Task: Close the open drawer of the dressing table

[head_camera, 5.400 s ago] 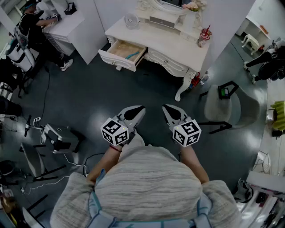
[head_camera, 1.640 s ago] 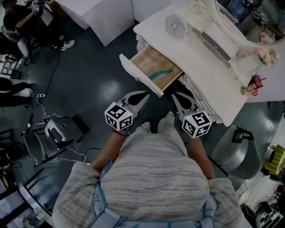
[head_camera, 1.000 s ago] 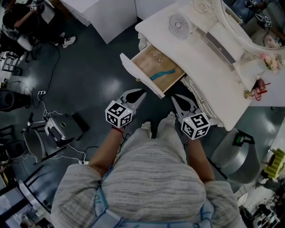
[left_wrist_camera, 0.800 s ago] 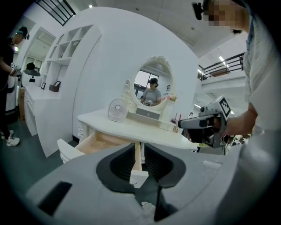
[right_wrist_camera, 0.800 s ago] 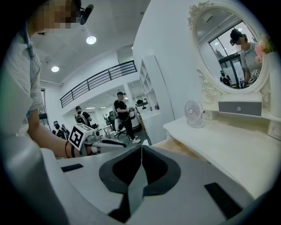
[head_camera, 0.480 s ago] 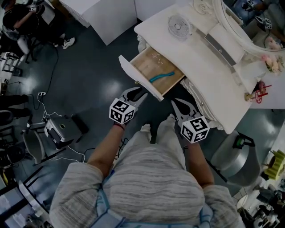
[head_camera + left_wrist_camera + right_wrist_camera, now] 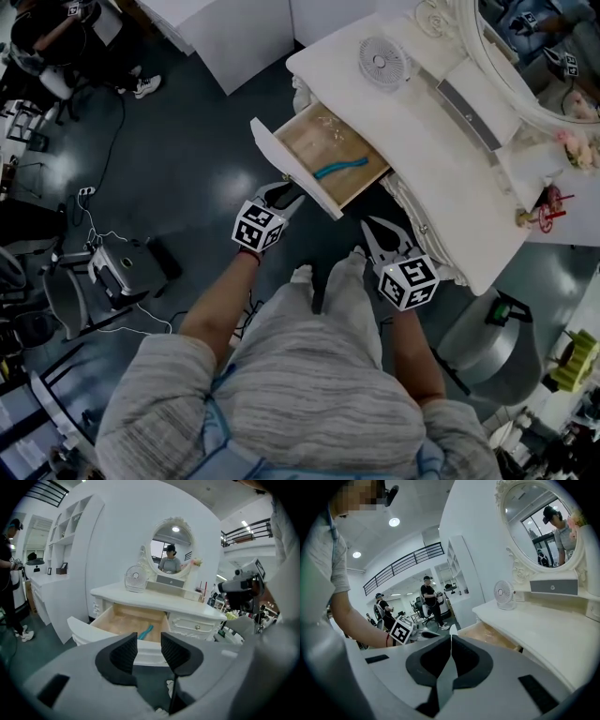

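Slightly downtilted, left hand-held gripper [image 7: 289,194] faces drawer [image 7: 279,153], empty jaws opening

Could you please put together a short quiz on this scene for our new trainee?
1. True or false: the drawer of the dressing table is fully shut.
2. What lies inside the drawer? A) a slim teal object B) a folded towel C) a pair of scissors
3. Do the jaws of the right gripper stand together or apart?

Key: 1 false, the drawer stands pulled out; 2 A; 3 together, with nothing between them.
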Motion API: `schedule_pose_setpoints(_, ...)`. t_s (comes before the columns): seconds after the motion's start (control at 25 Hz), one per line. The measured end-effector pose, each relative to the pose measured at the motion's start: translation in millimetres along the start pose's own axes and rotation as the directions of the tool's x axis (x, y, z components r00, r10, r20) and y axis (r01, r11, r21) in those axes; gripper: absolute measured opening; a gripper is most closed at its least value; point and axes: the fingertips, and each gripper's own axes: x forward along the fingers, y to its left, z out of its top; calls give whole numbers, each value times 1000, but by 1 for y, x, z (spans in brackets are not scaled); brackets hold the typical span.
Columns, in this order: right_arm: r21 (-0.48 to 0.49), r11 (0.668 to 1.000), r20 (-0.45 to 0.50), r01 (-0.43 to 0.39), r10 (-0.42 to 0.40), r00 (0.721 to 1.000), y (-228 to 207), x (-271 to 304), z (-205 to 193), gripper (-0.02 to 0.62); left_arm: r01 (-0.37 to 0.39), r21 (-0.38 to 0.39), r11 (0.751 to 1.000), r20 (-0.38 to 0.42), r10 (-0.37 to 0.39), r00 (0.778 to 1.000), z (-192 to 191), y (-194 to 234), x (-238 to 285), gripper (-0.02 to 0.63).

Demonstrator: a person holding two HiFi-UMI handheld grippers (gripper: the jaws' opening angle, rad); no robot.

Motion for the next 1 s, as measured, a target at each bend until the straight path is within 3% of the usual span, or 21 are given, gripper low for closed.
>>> schedule_pose_setpoints(0.6, 32, 999, -18, 27, -27, 999, -13, 8, -11, 11, -109, 19, 994, -143, 110, 984, -47, 54, 29, 165)
schedule_pose_setpoints(1.0, 29, 998, -10, 55, -55, 998, -20, 8, -6, 11, -109, 103, 989, -245, 131, 961, -81, 80, 52, 164)
